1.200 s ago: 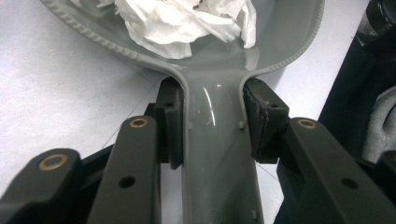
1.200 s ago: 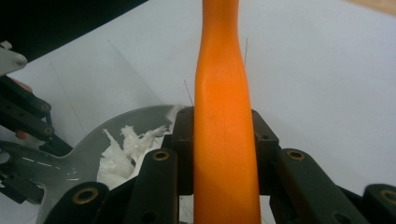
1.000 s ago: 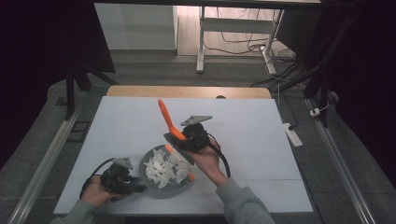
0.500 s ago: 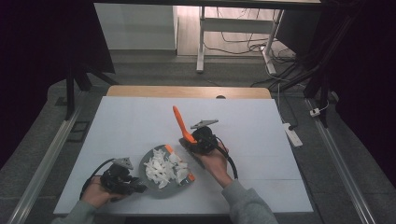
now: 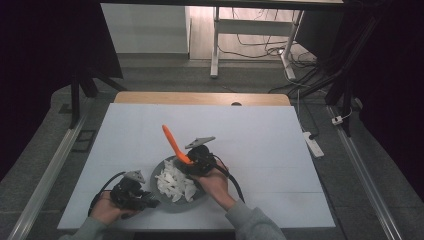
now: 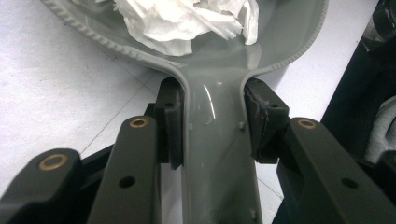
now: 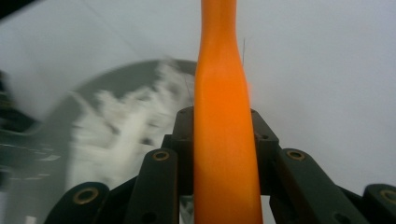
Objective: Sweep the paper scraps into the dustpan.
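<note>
A grey dish with a handle sits on the white table near its front edge and holds white crumpled pieces. My left gripper is shut on that dish handle, one pad on each side, with the dish wall and white pieces just beyond. My right gripper hangs over the dish's far right rim. It is shut on an orange utensil that slants up and to the left. In the right gripper view the orange utensil runs straight up between the jaws, with the blurred dish to its left.
The white tabletop stretches far and right of the dish, ending at a wooden strip at the back. A white power strip lies off the table's right side. Metal rails run along both sides.
My right gripper, with the orange utensil, swung right and then dropped back left, lower over the dish rim. The left gripper and the dish stayed put.
</note>
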`<state>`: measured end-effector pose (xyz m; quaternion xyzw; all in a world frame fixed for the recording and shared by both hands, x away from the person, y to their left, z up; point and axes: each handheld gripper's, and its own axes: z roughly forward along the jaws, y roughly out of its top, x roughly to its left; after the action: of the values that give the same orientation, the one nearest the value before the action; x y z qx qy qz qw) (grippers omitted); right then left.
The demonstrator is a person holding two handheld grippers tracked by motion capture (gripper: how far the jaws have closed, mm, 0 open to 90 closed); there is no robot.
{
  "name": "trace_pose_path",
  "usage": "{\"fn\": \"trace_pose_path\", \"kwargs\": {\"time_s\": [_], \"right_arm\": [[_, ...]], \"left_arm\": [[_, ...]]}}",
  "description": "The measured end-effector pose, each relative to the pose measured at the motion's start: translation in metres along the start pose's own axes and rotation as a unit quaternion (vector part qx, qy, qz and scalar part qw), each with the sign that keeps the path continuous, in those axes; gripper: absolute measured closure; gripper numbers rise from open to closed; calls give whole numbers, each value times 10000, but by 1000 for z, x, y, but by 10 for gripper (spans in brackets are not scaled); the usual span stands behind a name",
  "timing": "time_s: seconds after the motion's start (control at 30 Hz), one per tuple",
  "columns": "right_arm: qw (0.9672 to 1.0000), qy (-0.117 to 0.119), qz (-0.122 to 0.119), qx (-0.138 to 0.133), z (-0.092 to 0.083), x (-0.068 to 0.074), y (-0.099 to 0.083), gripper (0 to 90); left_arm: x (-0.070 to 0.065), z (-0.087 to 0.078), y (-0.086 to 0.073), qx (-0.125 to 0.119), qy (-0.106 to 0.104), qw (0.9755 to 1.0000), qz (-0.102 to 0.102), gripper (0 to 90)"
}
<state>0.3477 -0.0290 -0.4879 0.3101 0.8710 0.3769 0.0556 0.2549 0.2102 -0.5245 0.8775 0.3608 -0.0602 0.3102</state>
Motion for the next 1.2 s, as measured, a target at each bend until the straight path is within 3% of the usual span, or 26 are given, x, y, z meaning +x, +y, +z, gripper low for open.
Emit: {"fn": "trace_pose_path", "kwargs": {"time_s": [0.13,0.2,0.33,0.57,1.2], "right_arm": [[9995,280,-147,-41,2,14,2,704],[9993,265,-178,-176,-1,17,4,703],[9989,91,-166,-432,-20,8,8,703],[9979,35,-96,-634,-42,-2,6,703],[9967,89,117,-795,-58,-26,-7,704]], "left_arm": [[0,0,0,-22,-3,10000,3,618],[1,0,-1,-43,-20,10000,-4,618],[2,0,-2,-58,-44,10000,9,618],[3,0,-2,-70,-53,10000,-1,618],[2,-2,-3,-211,24,9997,75,619]]}}
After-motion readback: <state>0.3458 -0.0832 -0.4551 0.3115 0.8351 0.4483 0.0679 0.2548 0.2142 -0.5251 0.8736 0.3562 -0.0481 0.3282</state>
